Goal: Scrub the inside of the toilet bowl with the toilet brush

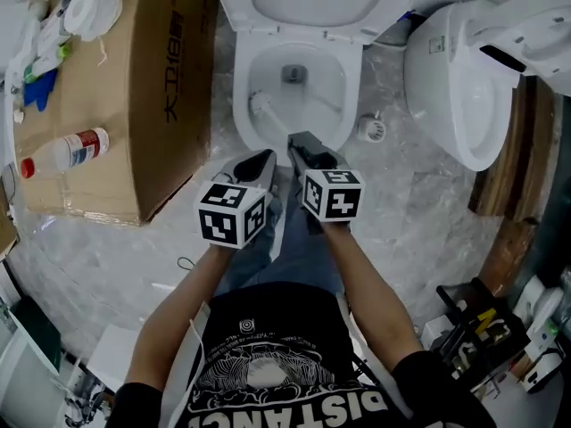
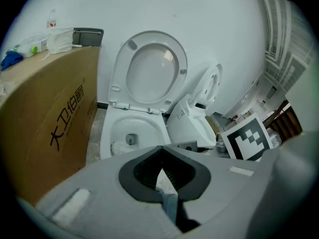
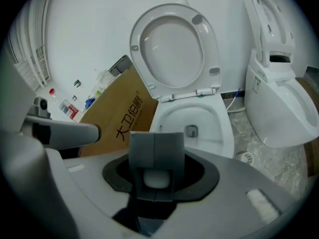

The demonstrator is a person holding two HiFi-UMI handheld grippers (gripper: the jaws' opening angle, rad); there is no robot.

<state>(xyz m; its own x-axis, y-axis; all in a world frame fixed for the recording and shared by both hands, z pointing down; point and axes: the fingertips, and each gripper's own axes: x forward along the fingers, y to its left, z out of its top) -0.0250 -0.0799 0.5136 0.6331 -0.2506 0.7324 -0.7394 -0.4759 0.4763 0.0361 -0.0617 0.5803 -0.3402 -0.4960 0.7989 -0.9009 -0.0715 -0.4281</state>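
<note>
Only print I can properly read is on the cardboard box (image 1: pixel 152 96): big black characters 大卫伯爵 down its side. The person's black T-shirt (image 1: pixel 268 364) has white letters, "DISTANC", upside down and cut off by the edge. The bottle (image 1: pixel 67 152) lying on the box has a red label, too small to read. The cubes on the left gripper (image 1: pixel 265 157) and right gripper (image 1: pixel 295 141) just show black-and-white square codes.
</note>
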